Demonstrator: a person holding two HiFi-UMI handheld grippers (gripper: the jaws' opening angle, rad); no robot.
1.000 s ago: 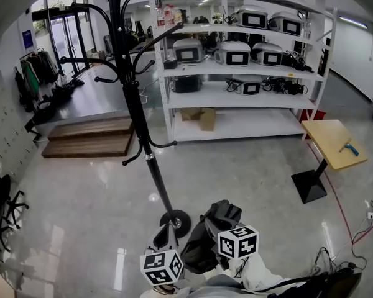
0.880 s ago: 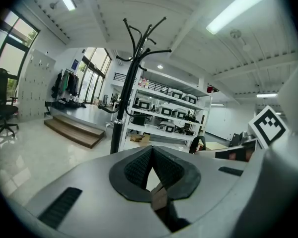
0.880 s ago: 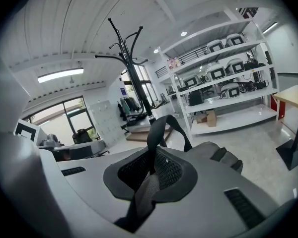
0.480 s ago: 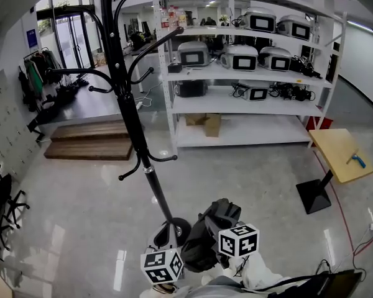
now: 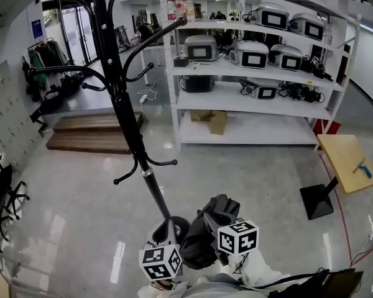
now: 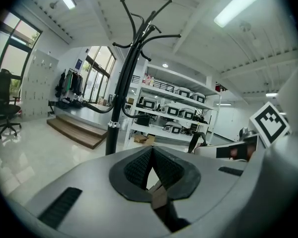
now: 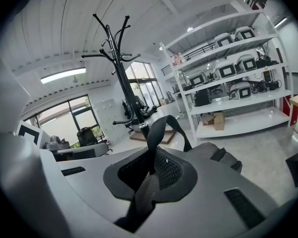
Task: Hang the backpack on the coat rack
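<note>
Right gripper view: the right gripper (image 7: 151, 170) is pinching the black fabric backpack's (image 5: 205, 231) webbing strap (image 7: 161, 128); the left gripper (image 6: 151, 170) is clamping a small tan tab (image 6: 158, 196).

head view steeply down, gripper views upward, sharing coat rack (image 5: 131, 135)

The rack's pole (image 5: 127, 110) rises straight ahead of me, low hooks (image 5: 161, 163) jutting both ways, base (image 5: 181, 222) close before me. Floor (image 5: 74, 203) lies open to its left and right; shelves (image 5: 255, 104) stand well behind.
</note>
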